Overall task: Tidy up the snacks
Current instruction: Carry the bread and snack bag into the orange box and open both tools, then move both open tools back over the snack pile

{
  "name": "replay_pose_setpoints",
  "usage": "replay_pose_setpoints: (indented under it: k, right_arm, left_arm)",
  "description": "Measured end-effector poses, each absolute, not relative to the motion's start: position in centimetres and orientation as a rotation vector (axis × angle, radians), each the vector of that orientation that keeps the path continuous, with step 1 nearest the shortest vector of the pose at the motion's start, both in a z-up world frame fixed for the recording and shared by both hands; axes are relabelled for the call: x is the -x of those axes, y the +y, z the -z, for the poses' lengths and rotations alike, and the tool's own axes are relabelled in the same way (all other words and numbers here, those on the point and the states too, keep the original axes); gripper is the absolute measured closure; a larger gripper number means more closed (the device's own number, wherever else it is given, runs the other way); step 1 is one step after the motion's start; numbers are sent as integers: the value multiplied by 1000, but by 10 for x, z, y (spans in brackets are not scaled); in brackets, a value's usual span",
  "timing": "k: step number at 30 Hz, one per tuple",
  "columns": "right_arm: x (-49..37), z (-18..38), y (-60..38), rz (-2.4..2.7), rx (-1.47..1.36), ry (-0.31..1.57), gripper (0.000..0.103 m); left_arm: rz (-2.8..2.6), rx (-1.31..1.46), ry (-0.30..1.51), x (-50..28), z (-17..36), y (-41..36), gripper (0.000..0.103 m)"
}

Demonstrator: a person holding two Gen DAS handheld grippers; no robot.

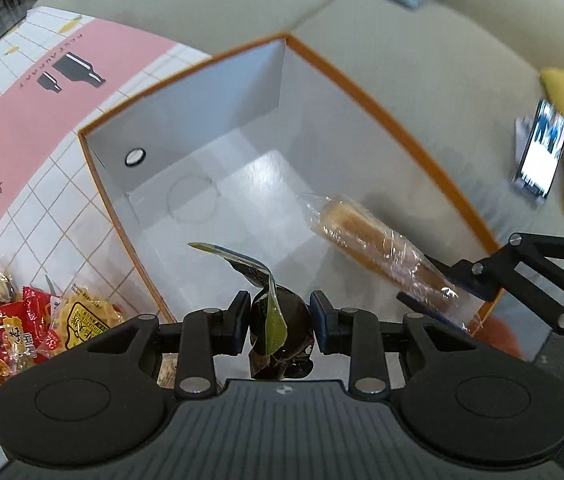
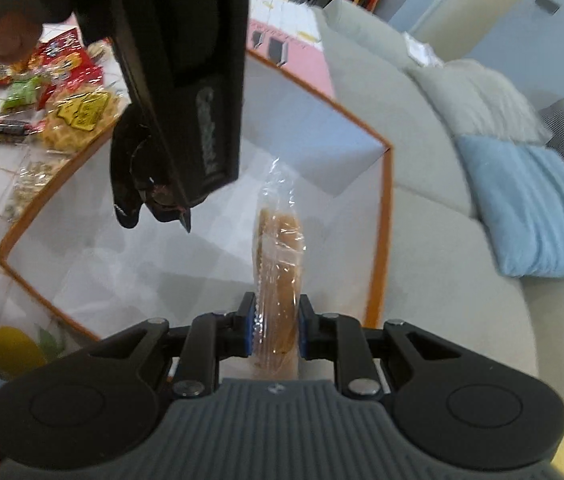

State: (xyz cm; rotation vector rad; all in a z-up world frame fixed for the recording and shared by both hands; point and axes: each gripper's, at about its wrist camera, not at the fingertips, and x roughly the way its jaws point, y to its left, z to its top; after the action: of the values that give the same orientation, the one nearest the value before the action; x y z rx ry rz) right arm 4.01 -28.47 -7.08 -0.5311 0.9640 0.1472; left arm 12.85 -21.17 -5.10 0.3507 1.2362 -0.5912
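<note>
Left gripper (image 1: 280,320) was clamped on a dark, round wrapped snack (image 1: 278,326), held over the near edge of the orange-rimmed white box (image 1: 361,92). Right gripper (image 2: 274,326) was clamped on a clear-wrapped biscuit stack (image 2: 278,256), also above the box interior. Remaining snack packets (image 1: 22,332) lay on the tiled tablecloth (image 1: 42,208) beside the box.
</note>
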Motion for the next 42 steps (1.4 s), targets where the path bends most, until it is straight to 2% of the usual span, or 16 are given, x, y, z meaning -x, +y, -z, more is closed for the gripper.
replay_pose_setpoints:
  k: [11,23,27,34,42]
  right_arm:
    - [-48,70,-282,-238,387,1056,83]
    - [-77,67,-323,-260,-94,1157,73]
    - [-78,63,-326,-259,-241,1128,72]
    - [-92,79,-315,-196,-291,1168,72]
    - [-100,117,-301,-73,-72,1275,78]
  left_arm:
    - [550,-424,1246,-127,54,-216,67]
    - [543,-333,1175,-127,23,-194,63]
    - [503,-287,1136,-127,13,-179,63]
    - [460,-245,1103,-122,5,-159,63]
    - [411,-217,1098,-117,2,-136,63]
